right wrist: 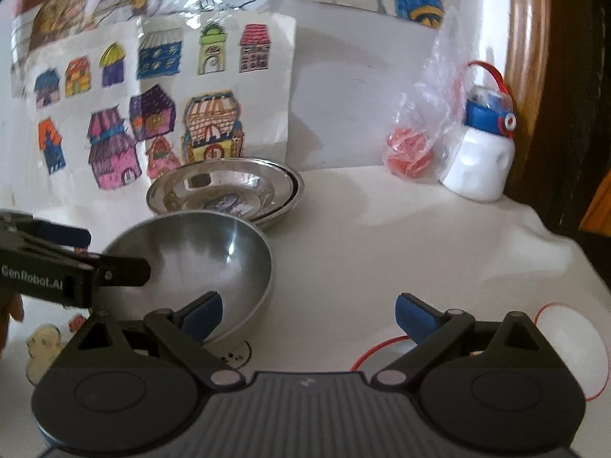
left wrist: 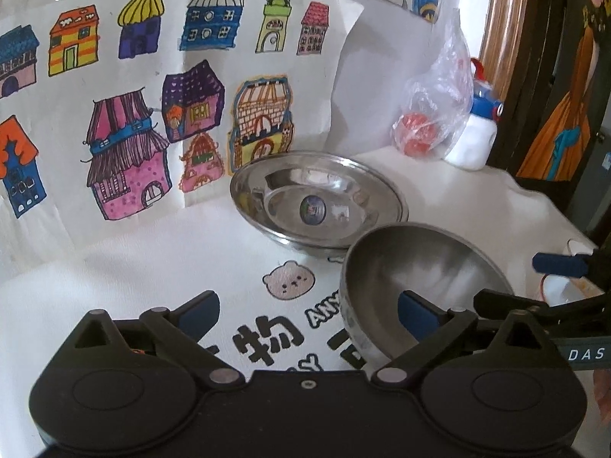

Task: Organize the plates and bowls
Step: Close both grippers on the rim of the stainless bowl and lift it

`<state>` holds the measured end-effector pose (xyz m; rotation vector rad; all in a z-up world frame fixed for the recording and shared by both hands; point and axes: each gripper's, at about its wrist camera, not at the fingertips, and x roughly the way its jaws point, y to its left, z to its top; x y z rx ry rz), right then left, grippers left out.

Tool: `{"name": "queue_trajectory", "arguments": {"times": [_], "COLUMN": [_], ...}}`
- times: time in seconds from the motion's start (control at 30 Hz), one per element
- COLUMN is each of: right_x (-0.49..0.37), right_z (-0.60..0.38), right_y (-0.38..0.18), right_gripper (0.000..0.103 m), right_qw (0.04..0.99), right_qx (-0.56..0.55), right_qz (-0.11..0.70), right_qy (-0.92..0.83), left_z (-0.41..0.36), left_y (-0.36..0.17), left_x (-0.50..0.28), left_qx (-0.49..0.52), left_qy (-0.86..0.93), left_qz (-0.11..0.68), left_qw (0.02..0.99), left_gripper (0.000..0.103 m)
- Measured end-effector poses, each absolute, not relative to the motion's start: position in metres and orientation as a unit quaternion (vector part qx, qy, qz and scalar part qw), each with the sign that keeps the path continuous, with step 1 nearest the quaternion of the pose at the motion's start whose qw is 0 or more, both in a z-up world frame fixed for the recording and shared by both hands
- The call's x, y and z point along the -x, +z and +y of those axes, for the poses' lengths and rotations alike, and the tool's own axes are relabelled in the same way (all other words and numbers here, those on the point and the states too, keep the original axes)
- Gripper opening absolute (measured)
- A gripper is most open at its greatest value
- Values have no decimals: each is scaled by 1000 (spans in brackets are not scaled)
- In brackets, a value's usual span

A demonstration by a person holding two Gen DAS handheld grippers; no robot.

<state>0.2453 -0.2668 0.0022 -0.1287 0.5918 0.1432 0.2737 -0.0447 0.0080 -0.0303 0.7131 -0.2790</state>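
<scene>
A round steel bowl (left wrist: 424, 290) sits on the white cloth (left wrist: 152, 286) that covers the table. Right behind it is a stack of shiny steel plates (left wrist: 319, 200), and the bowl looks like it just touches the front edge of the stack.

The left gripper (left wrist: 309, 315) has its fingers spread wide. One blue pad (left wrist: 416, 318) is inside the bowl, over the near rim, and the other pad is outside it, above the cloth. The pads do not squeeze the rim.

The right gripper (right wrist: 309, 315) also has its fingers wide. Its left pad (right wrist: 202, 315) is in front of the bowl's near edge, and its right pad hangs over the bare cloth. It holds nothing.

The left view shows a bear face (left wrist: 289, 280) and black letters printed on the cloth. It also shows part of a white dish (left wrist: 561, 290) at the far right, close to the tip of the right gripper.

The right view shows a red ring around a white dish (right wrist: 569, 339) low at the right, partly hidden by the gripper.

Both views show house drawings (left wrist: 126, 114) on the wall, a clear bag with red things inside (right wrist: 424, 141), and a white bottle with a blue cap (right wrist: 483, 152) far back.
</scene>
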Motion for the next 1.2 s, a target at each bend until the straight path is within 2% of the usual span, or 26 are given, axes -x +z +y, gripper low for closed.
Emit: {"name": "queue_trajectory", "arguments": {"times": [0.1,0.3,0.43,0.6,0.77,0.9,0.93,1.03,1.2], "right_x": [-244,-247,-247,-245,-243,-242,-241,-240,-230], "right_z": [-263,-259,-257,-257,-257,-259,-261,-266,-273], "right_y": [2,2,2,2,2,2,2,4,5], "right_gripper": [97,86,74,56,36,31,28,24,20], "right_qw": [953,951,950,948,945,942,942,936,924], "right_qx": [76,84,78,57,25,-8,-18,-55,-100], "right_qz": [283,282,282,288,298,307,310,324,348], "right_qy": [74,92,106,121,135,134,129,126,125], "left_z": [-46,-46,-45,-47,-49,-51,-51,-51,-44], "left_y": [5,2,3,3,6,9,9,11,15], "left_x": [-274,-273,-271,-268,-265,-262,-261,-258,-251], "left_qx": [12,11,14,16,25,33,38,41,58], "left_qy": [-136,-137,-140,-146,-158,-171,-174,-175,-175], "left_qz": [354,360,360,361,360,359,358,356,359], "left_qw": [925,923,922,921,919,917,917,917,915], "left_gripper": [100,95,89,76,51,34,25,21,20]}}
